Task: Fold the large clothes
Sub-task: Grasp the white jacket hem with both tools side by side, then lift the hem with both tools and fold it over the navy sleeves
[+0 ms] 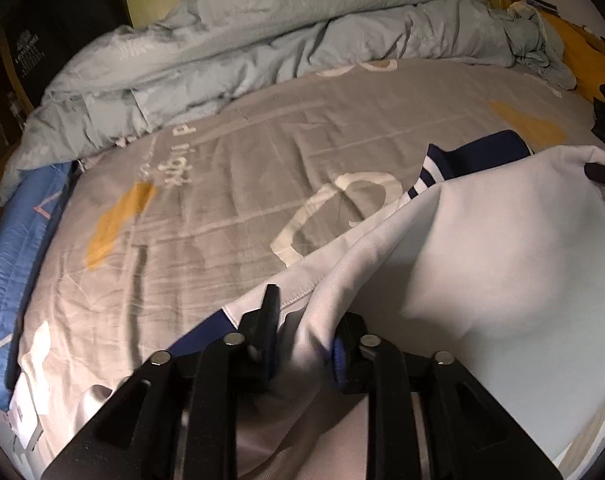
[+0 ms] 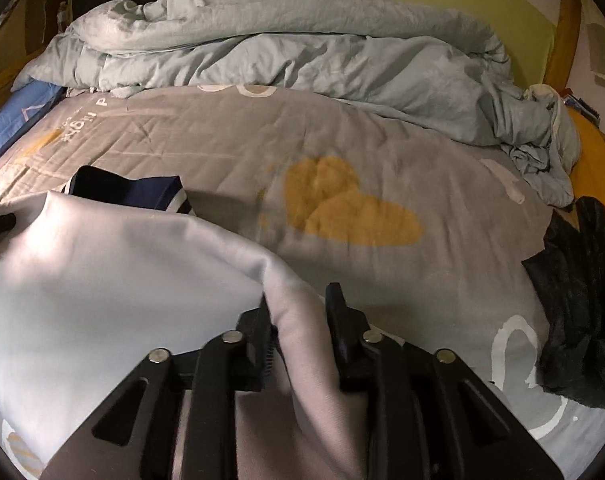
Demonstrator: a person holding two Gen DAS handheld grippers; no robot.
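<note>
Here the white garment (image 1: 482, 248) billows, its navy striped cuff (image 1: 474, 156) showing

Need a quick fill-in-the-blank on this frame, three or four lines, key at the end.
1. Each gripper has a fold of the ____ garment between its fingers.
2. The garment's cuff is navy with white ____.
3. The rumpled duvet at the far side of the bed is pale ____.
4. The big heart printed on the grey sheet is ____.

Missing words: white; stripes; blue; yellow
</note>
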